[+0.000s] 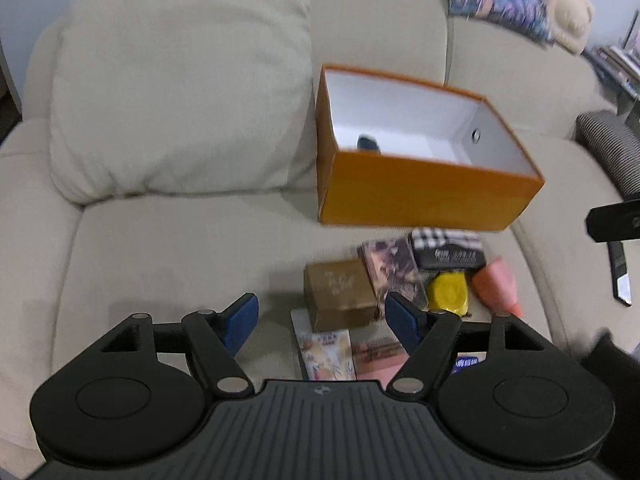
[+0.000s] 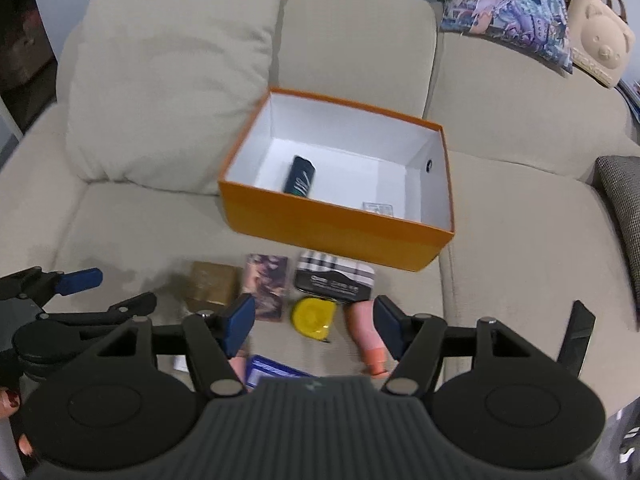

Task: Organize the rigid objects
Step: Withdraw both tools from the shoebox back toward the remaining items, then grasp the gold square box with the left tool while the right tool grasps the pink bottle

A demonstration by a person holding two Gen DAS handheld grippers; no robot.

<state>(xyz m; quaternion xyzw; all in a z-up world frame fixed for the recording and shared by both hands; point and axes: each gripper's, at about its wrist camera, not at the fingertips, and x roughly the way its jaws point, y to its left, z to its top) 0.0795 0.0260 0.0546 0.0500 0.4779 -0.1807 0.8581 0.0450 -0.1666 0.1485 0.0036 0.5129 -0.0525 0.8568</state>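
1. Fingers first: both my grippers hang parted and empty above the sofa seat. My left gripper (image 1: 322,324) spreads its blue pads over the gold box (image 1: 338,292); my right gripper (image 2: 314,326) brackets the yellow disc (image 2: 314,316) and the pink tube (image 2: 368,332), neither pad touching either.

2. Nearest me, printed cards (image 1: 326,354) and a blue packet (image 2: 272,372) lie flat on the cushion, partly hidden under the gripper bodies.

3. Just beyond, the clutter sits in a loose row: gold box, a picture card (image 2: 266,286), a dark tin (image 2: 334,282) with a checked lid, the disc and the tube. They lie close together, some touching, which I judge makes a clean pick tight.

4. Past that row stands the orange box (image 2: 336,220), its top uncovered, its near wall right behind the tin. It looks set there as the bin, a short lift from the pile.

5. Inside it a dark can (image 2: 300,178) already lies on its side at the left, with a small label-like card by the near wall, so sorting seems under way, most items still outside.

6. Farthest back, a beige pillow (image 2: 172,76) leans on the sofa (image 2: 520,208) backrest, left of the box and apart from the pile.
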